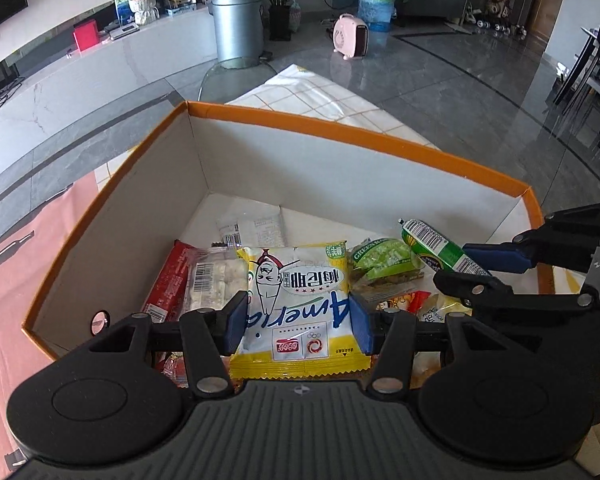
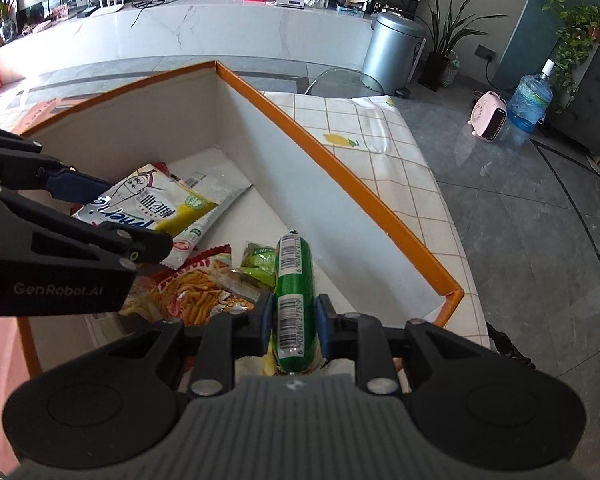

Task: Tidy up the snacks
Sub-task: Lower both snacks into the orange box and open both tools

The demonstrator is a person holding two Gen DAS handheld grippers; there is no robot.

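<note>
blue pads of the left gripper [image 1: 298, 322] pinch a yellow-and-white snack packet [image 1: 300, 304] by its two side edges, jaws part spread to the packet's width, holding it over the open orange-rimmed box [image 1: 352, 130]. the right gripper [image 2: 292, 318] has its jaws drawn close on a green sausage-shaped snack [image 2: 294, 280] with barcode labels, gripping it near its near end so that the tube points away along the fingers, also above the box. beneath and just past the two held items, lying on the box's white floor, are an orange bag of stick snacks [image 2: 198, 292], a green pea packet [image 1: 384, 260], a red-edged clear wrapper [image 1: 188, 284] at the left, and a flat white packet [image 1: 252, 228] farther toward the back corner. the box sits on a desk covered by a checked cloth [image 2: 372, 148]. farther off on the grey floor stand a silver bin [image 1: 238, 26], a pink heater [image 1: 352, 36] and a water bottle [image 1: 378, 2].
</note>
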